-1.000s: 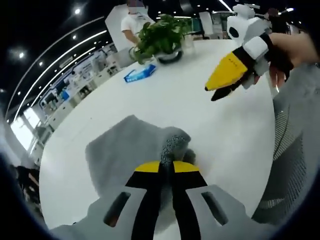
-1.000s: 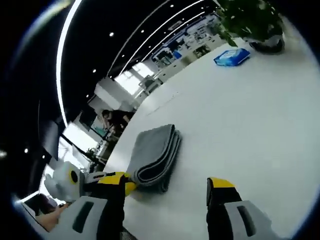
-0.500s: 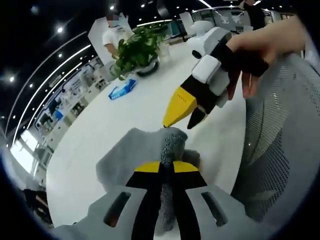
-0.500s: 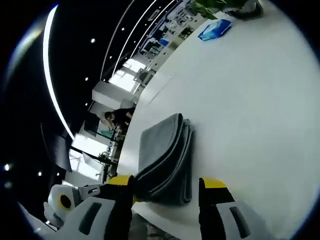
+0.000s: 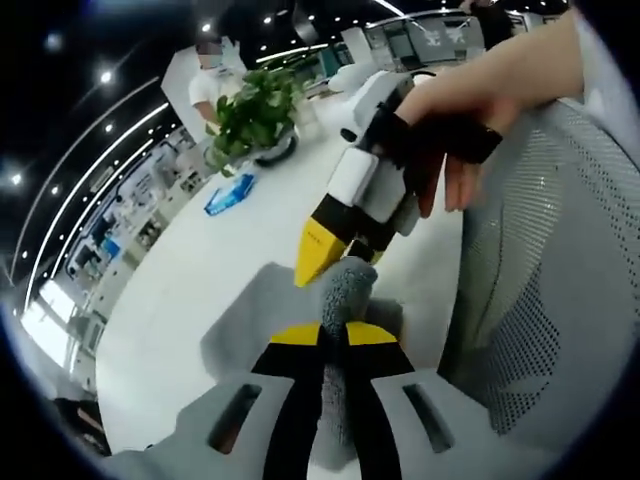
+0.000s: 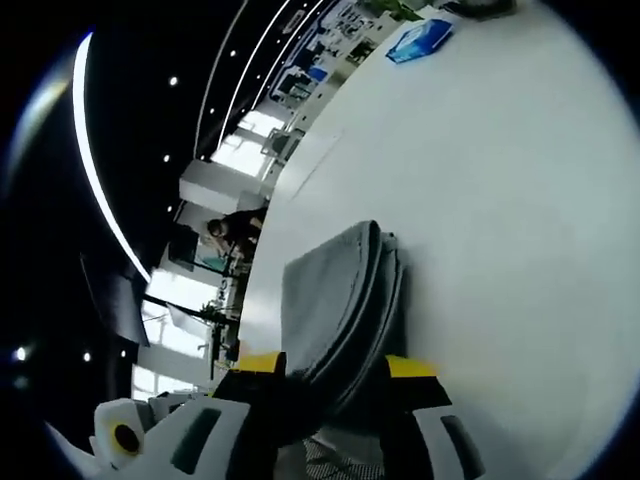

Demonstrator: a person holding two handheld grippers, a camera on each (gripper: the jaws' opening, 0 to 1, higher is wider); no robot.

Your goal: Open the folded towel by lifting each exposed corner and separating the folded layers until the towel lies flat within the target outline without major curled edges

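The grey folded towel (image 5: 245, 320) lies on the white table (image 5: 230, 250). My left gripper (image 5: 335, 335) is shut on a raised corner of it, and the cloth bunches up between the jaws. A hand (image 5: 450, 120) brings my right gripper (image 5: 345, 255) in from the right, its yellow tip touching that same raised corner. In the right gripper view the towel (image 6: 340, 300) shows its stacked layers edge-on. My right gripper (image 6: 335, 370) is open, its jaws straddling the near end of the stack.
A potted plant (image 5: 255, 105) and a blue packet (image 5: 228, 195) sit at the far side of the table; the packet (image 6: 418, 40) also shows in the right gripper view. A person in white (image 5: 205, 85) stands behind the plant. A grey mesh sleeve (image 5: 540, 290) fills the right.
The right gripper has come down from above the table to the towel corner held by the left gripper. Its jaws have narrowed around the towel's edge. The left gripper has kept its hold.
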